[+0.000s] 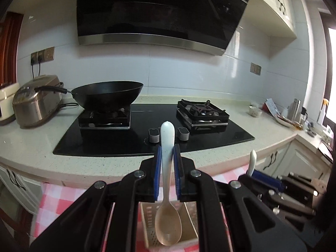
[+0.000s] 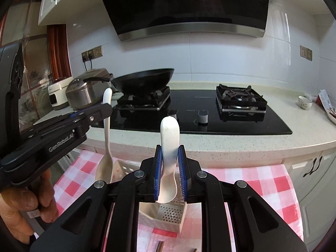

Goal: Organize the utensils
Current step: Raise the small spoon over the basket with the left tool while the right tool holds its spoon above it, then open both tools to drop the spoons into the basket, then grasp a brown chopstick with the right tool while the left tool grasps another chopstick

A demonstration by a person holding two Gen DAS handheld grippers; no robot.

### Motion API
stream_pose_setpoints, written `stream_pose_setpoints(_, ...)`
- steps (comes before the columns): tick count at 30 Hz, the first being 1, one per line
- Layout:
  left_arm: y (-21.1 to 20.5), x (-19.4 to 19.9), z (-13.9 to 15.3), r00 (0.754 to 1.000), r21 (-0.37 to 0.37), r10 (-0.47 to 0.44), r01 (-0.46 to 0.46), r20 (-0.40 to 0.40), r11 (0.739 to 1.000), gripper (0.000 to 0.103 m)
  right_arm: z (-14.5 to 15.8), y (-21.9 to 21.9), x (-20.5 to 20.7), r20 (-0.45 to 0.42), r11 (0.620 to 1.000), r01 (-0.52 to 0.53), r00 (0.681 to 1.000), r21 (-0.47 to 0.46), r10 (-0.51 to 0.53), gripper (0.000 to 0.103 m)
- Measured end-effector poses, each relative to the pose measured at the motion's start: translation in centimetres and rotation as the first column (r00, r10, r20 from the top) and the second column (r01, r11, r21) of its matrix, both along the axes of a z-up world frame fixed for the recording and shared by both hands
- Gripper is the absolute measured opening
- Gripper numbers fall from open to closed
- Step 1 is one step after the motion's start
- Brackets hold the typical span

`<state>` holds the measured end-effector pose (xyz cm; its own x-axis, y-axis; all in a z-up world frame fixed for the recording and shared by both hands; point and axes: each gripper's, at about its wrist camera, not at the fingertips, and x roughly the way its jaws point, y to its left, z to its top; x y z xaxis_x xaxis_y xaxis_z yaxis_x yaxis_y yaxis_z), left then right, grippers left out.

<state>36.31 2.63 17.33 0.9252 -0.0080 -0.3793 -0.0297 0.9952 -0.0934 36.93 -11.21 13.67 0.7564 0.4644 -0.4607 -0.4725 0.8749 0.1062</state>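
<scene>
Spoons, two of them, cream-coloured plastic, one in each gripper. Left gripper (image 1: 167, 153) has its blue-padded fingers (image 1: 158, 163) clamped on the handle of the long spoon (image 1: 168, 189); handle tip up, bowl hanging down. Bowl sits over a white perforated basket (image 1: 147, 220) on the pink-and-white checked cloth (image 1: 54, 199); whether it touches the basket floor cannot be told.

Right gripper (image 2: 169, 155) is closed on the short spoon (image 2: 169, 147), gripped at the handle, blunt end up, scoop end down just above the near basket compartment (image 2: 171, 214). From the right wrist view the left gripper (image 2: 98, 113) shows side-on at left, a hand (image 2: 23, 201) wrapped around its grip, its spoon (image 2: 107, 130) held upright with the bowl by the basket's far-left corner. From the left wrist view the right gripper (image 1: 258, 178) shows low right, the short spoon's tip (image 1: 252, 159) sticking up from it.

Behind: speckled countertop (image 1: 252, 130), black gas hob (image 1: 231, 138), a black wok (image 1: 107, 93) on the left burner, rice cooker (image 1: 36, 105) further left, range hood (image 1: 163, 10) above. Dark chopstick ends (image 2: 160, 246) lie on the cloth at the lower edge of the right view.
</scene>
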Motion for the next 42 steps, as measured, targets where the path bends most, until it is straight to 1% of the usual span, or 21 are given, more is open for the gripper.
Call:
stream_pose_setpoints(6, -0.2, 1.4, -3.9, 0.999, -0.006, 0.004, -0.004, -0.034, 1.000, 0.011, -2.8, 0.7, 1.1, -0.031, 1.000, 0.001, 1.000, -0.019, -0.002, 0.017)
stream_pose_setpoints(10, -0.2, 1.9, -5.8, 0.998, -0.011, 0.000, 0.000, -0.060, 1.000, 0.011, -4.2, 1.0, 1.4, -0.052, 1.000, -0.003, 0.999, -0.021, 0.002, 0.018)
stream_pose_setpoints(19, -0.4, 1.7, -7.9, 0.994, 0.000, -0.007, 0.007, -0.105, 1.000, 0.011, -5.5, 0.5, 1.7, -0.077, 1.000, 0.011, 0.997, -0.023, -0.012, 0.018)
stream_pose_setpoints(21, -0.5, 1.7, -8.1, 0.994, 0.002, -0.012, 0.012, -0.112, 1.000, 0.011, -5.7, 0.3, 1.8, -0.082, 0.999, 0.016, 0.996, -0.027, -0.019, 0.026)
stream_pose_setpoints(23, -0.8, 1.6, -8.1, 0.993, 0.006, -0.022, 0.023, -0.118, 1.000, 0.013, -5.7, -0.1, 1.8, -0.083, 0.999, 0.024, 0.996, -0.025, -0.026, 0.046)
stream_pose_setpoints(25, -0.8, 1.3, -7.8, 0.993, 0.005, -0.029, 0.030, -0.113, 1.000, 0.013, -5.5, -0.7, 1.7, -0.068, 0.999, 0.039, 0.997, -0.016, -0.040, 0.052)
stream_pose_setpoints(26, -0.8, 1.3, -7.6, 0.993, 0.001, -0.031, 0.032, -0.113, 0.999, 0.013, -5.5, -1.0, 1.6, -0.065, 0.999, 0.046, 0.997, -0.015, -0.047, 0.053)
stream_pose_setpoints(27, -0.6, 1.0, -7.3, 0.993, -0.008, -0.037, 0.036, -0.111, 0.999, 0.015, -5.4, -1.3, 1.5, -0.064, 0.998, 0.055, 0.996, -0.011, -0.056, 0.053)
stream_pose_setpoints(28, -0.5, 0.6, -7.0, 0.994, -0.011, -0.039, 0.038, -0.106, 0.999, 0.020, -5.4, -1.9, 1.4, -0.066, 0.998, 0.068, 0.995, -0.002, -0.068, 0.053)
stream_pose_setpoints(29, -0.5, 0.3, -6.6, 0.994, -0.011, -0.039, 0.038, -0.101, 0.999, 0.023, -5.4, -2.3, 1.3, -0.069, 0.997, 0.076, 0.995, 0.004, -0.076, 0.053)
stream_pose_setpoints(31, -0.1, -0.7, -5.9, 0.995, -0.020, -0.038, 0.036, -0.093, 0.999, 0.024, -5.5, -3.6, 1.1, -0.080, 0.995, 0.101, 0.992, 0.019, -0.100, 0.054)
stream_pose_setpoints(33, 0.6, -2.3, -5.3, 0.996, -0.037, -0.028, 0.025, -0.086, 0.999, 0.028, -5.8, -4.7, 0.8, -0.092, 0.992, 0.124, 0.988, 0.028, -0.121, 0.054)
stream_pose_setpoints(35, 1.3, -3.7, -4.9, 0.997, -0.045, -0.012, 0.008, -0.080, 0.999, 0.034, -6.2, -5.7, 0.2, -0.103, 0.989, 0.143, 0.985, 0.032, -0.139, 0.055)
stream_pose_setpoints(39, 2.9, -7.4, -5.3, 0.995, -0.054, 0.021, -0.027, -0.101, 0.998, 0.036, -7.6, -7.3, -1.1, -0.145, 0.986, 0.167, 0.976, 0.021, -0.162, 0.055)
stream_pose_setpoints(40, 3.2, -8.1, -5.5, 0.993, -0.053, 0.031, -0.037, -0.111, 0.998, 0.038, -8.1, -7.6, -1.6, -0.155, 0.985, 0.170, 0.974, 0.016, -0.165, 0.055)
stream_pose_setpoints(42, 4.1, -10.0, -6.6, 0.986, -0.050, 0.066, -0.075, -0.153, 0.996, 0.038, -9.0, -7.8, -2.8, -0.169, 0.986, 0.167, 0.972, -0.003, -0.165, 0.056)
